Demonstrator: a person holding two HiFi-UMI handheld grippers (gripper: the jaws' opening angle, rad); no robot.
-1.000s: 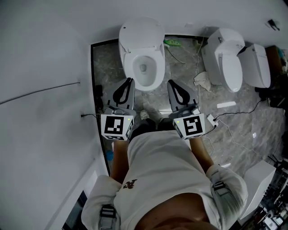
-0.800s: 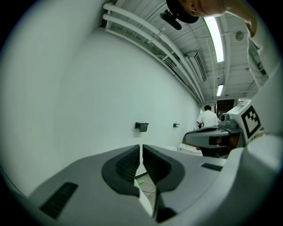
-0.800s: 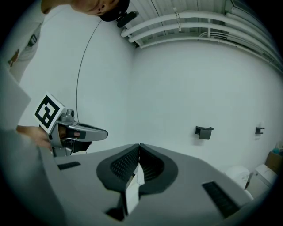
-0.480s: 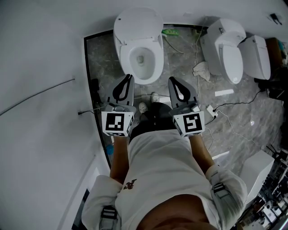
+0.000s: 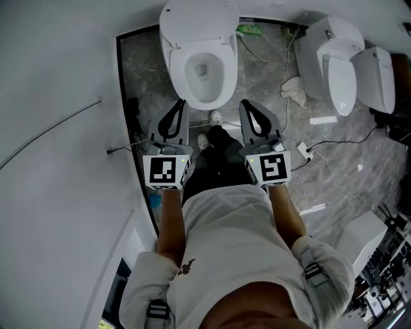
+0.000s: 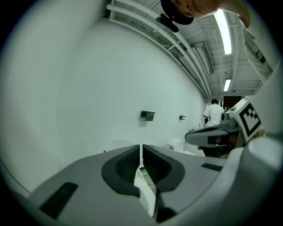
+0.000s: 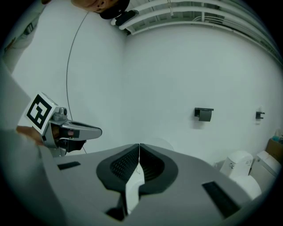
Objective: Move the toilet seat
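Closest in, both tongs are held out in front of the person's white shirt (image 5: 225, 231), side by side and well apart. The left gripper (image 5: 180, 106) has its jaws pressed together with nothing in them. Same deal for the right gripper (image 5: 245, 106). Each gripper's own view shows the black pads meeting, with only pale wall beyond.

Just past the tips is the toilet (image 5: 202, 64), backed against the far wall near the left corner. The toilet seat (image 5: 228, 74) looks to be lying down on the bowl with the lid (image 5: 196, 16) tipped up behind it. Neither gripper touches it.

So I'd call this the approach, nothing grabbed yet. My guess for the next move is to spread one pair of jaws and pinch the front rim of the seat. Slipping a closed tip under it would also work, and then it swings up on its hinge. That rim looks thin and smooth, so a shallow bite could slide off.

On the views, only the head view shows the seat, plus a rag (image 5: 294, 90) on the floor and two more toilets (image 5: 334, 61) off to the right. The gripper views look almost level, so they catch the wall, a black wall fitting (image 7: 203, 114) and ceiling lights (image 6: 223, 26). Way back in the left gripper view there's a person in white (image 6: 215, 112).
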